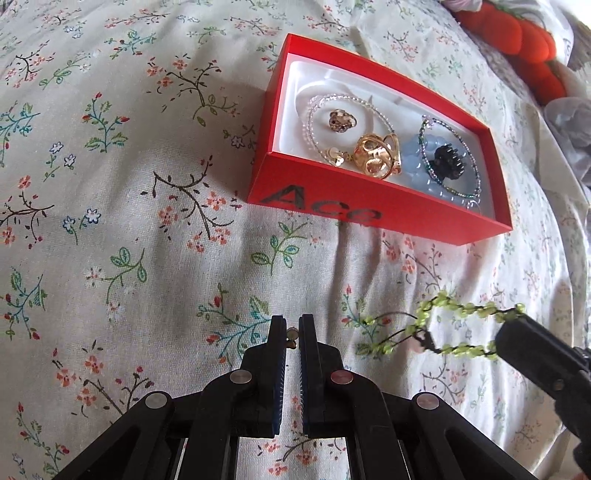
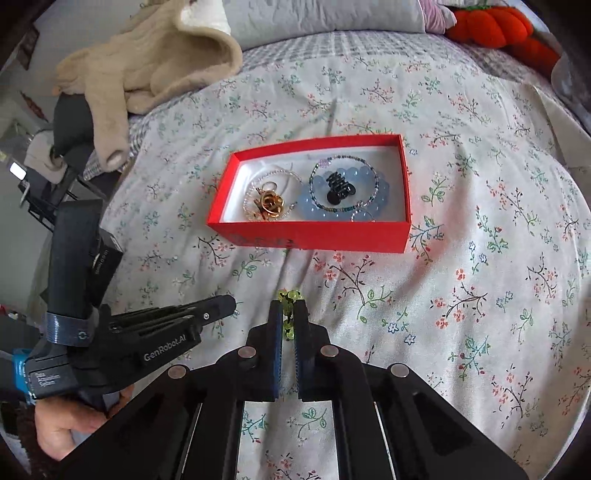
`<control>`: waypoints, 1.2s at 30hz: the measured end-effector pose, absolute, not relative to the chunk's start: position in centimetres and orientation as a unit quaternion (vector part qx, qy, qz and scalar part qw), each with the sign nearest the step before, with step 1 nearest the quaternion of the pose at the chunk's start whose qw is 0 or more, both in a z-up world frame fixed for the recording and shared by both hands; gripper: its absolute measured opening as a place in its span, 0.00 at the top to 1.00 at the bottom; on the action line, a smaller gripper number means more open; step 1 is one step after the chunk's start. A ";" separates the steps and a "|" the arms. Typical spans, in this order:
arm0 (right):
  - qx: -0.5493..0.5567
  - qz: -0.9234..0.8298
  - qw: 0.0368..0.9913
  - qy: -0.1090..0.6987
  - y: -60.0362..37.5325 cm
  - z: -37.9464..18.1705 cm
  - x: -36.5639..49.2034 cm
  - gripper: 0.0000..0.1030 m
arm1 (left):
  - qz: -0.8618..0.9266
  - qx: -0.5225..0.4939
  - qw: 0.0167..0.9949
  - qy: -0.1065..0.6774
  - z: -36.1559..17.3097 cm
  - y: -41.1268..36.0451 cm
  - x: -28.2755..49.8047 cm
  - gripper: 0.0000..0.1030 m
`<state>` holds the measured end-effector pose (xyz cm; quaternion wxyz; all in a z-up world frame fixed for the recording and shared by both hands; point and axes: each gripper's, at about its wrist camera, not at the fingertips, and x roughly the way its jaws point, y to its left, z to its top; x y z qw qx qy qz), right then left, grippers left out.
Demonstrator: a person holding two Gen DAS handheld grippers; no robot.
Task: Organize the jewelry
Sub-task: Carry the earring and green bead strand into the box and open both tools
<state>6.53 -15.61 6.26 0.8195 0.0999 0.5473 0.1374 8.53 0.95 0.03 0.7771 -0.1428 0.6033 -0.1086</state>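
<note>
A red box (image 1: 376, 210) (image 2: 314, 234) with a white lining sits on the floral bedspread. It holds a clear bead bracelet (image 1: 317, 122), a gold ring (image 1: 376, 155) (image 2: 271, 203), a pale blue bead bracelet (image 1: 413, 162) (image 2: 310, 199) and a black clip (image 1: 448, 162) (image 2: 338, 184). My left gripper (image 1: 293, 332) (image 2: 229, 306) is shut on a small earring stud (image 1: 293, 338), low over the bedspread in front of the box. My right gripper (image 2: 289, 314) (image 1: 517, 332) is shut on a green bead bracelet (image 1: 461, 328) (image 2: 289, 297), which hangs from it to the left gripper's right.
An orange plush toy (image 1: 517, 37) (image 2: 495, 26) lies at the far right. A beige garment (image 2: 147, 62) and grey pillows (image 2: 332, 14) lie beyond the box. The floral bedspread (image 1: 129, 221) spreads all around.
</note>
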 end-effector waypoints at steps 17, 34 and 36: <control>0.131 0.120 0.850 0.495 -18.2 9.7 6.1 0.95 | -0.145 -0.194 0.819 0.520 4.5 3.5 8.0 0.99; 0.221 0.127 0.872 0.417 -19.8 11.6 10.1 0.95 | -0.141 -0.215 0.850 0.460 3.9 1.7 12.7 0.99; 0.214 0.128 0.874 0.416 -19.7 11.3 10.7 0.95 | -0.141 -0.214 0.849 0.462 3.6 1.5 13.3 0.99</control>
